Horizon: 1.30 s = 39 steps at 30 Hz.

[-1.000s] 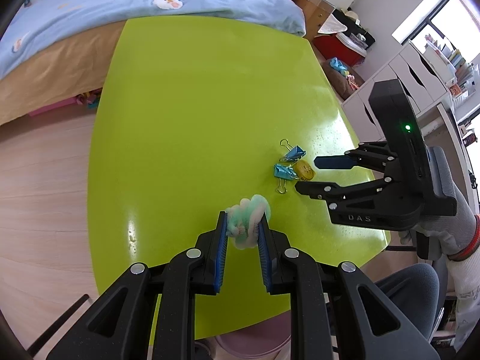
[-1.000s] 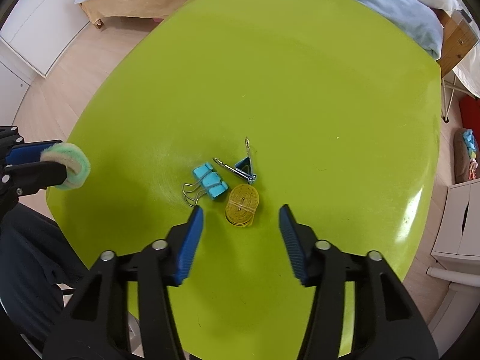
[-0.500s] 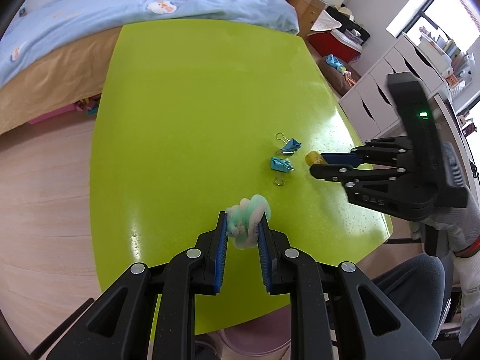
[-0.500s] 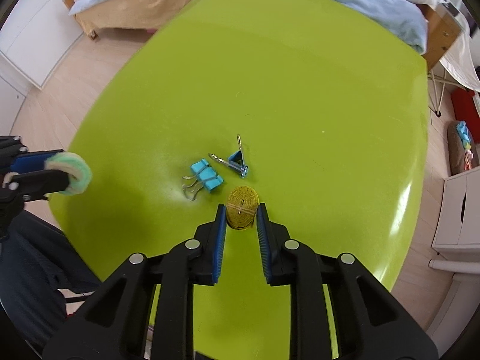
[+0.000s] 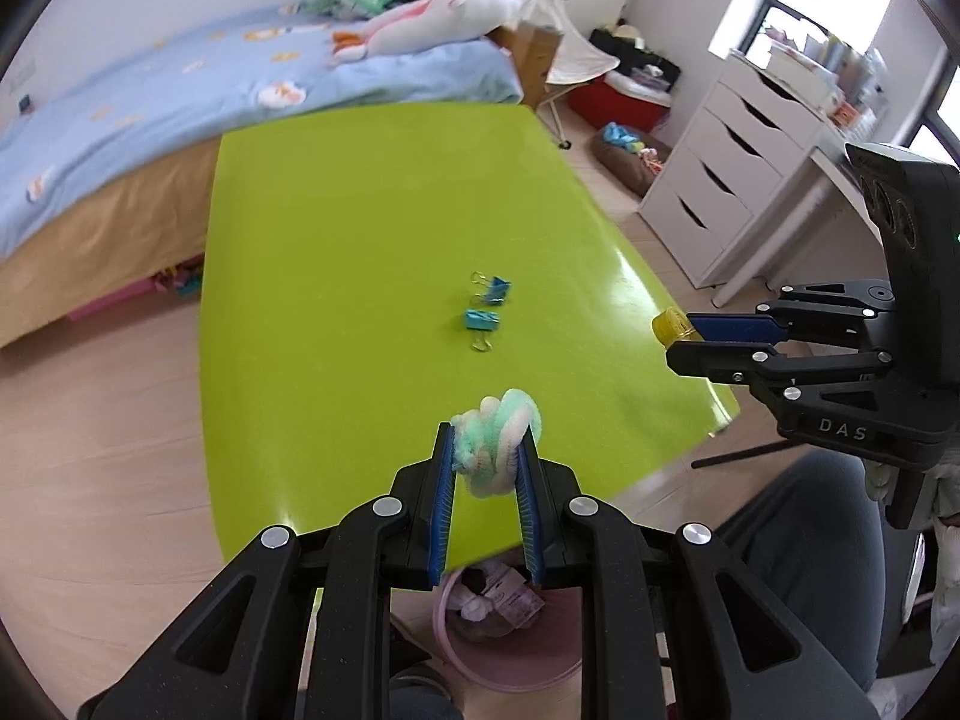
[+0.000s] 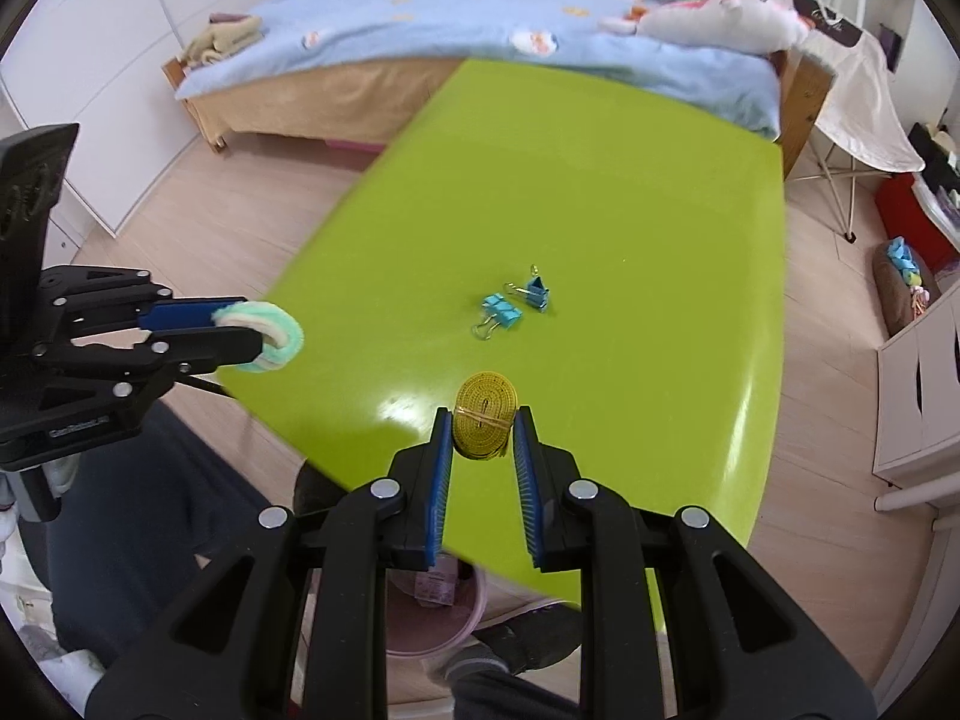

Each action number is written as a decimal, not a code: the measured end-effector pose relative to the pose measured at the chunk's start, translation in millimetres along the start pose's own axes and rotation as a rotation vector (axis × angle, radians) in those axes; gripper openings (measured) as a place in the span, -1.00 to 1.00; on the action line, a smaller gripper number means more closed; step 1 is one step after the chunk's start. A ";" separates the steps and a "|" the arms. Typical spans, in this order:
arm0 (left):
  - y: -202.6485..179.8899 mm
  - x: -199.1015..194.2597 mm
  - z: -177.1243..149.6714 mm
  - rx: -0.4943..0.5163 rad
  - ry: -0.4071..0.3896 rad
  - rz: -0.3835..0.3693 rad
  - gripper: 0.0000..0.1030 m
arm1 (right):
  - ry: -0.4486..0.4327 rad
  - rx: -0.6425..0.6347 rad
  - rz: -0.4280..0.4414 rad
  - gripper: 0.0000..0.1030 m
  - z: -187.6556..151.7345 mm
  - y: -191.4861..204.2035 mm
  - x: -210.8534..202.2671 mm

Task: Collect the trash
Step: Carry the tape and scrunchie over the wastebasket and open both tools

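My left gripper is shut on a green-and-white fluffy ring and holds it above the near edge of the lime-green table. It also shows in the right wrist view. My right gripper is shut on a yellow rolled tape bound with a rubber band, lifted off the table; the roll shows in the left wrist view. A pink trash bin with crumpled paper stands on the floor below both grippers; in the right wrist view it is partly hidden.
Two blue binder clips lie near the table's middle, also in the right wrist view. A bed stands behind the table, white drawers to the right. The person's legs are by the near edge.
My right gripper closed on the yellow roll and lifted it off the table toward the near edge. Both grippers pulled back and up, bringing the bin into view below.
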<state>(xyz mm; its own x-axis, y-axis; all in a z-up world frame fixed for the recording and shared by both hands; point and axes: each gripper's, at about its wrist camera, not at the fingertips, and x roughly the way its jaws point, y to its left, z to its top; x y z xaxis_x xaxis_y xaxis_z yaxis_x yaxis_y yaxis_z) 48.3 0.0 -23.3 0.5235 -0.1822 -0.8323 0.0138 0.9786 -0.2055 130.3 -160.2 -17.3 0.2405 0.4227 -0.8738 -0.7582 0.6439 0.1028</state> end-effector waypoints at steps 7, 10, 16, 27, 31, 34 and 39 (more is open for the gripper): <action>-20.8 -32.6 -25.1 0.050 -0.039 0.006 -0.62 | -0.050 0.005 -0.003 -0.61 -35.4 19.2 -34.2; -29.5 -43.3 -35.6 0.064 -0.048 0.003 -0.62 | -0.061 0.008 0.002 -0.61 -52.4 27.2 -45.4; -38.4 -58.0 -55.6 0.072 -0.062 -0.017 -0.62 | -0.068 0.016 0.046 -0.61 -81.6 38.4 -61.6; -47.3 -63.7 -82.5 0.081 -0.033 -0.018 -0.62 | -0.032 -0.015 0.126 -0.61 -113.6 66.3 -63.3; -45.3 -65.2 -84.1 0.082 -0.029 -0.012 -0.62 | -0.029 -0.012 0.153 -0.61 -113.7 69.2 -60.6; -45.5 -67.3 -83.3 0.084 -0.033 -0.011 -0.62 | -0.031 -0.012 0.169 -0.59 -111.1 68.9 -59.7; -47.0 -68.3 -83.3 0.090 -0.035 -0.013 -0.62 | -0.046 0.012 0.163 0.23 -111.5 64.5 -61.9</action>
<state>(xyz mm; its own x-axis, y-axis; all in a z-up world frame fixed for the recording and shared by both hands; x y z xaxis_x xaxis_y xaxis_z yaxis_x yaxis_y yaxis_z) -59.1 -41.6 0.2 0.5519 -0.1926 -0.8114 0.0963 0.9812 -0.1674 -1.1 -216.0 -9.6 0.1427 0.5508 -0.8223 -0.7822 0.5718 0.2473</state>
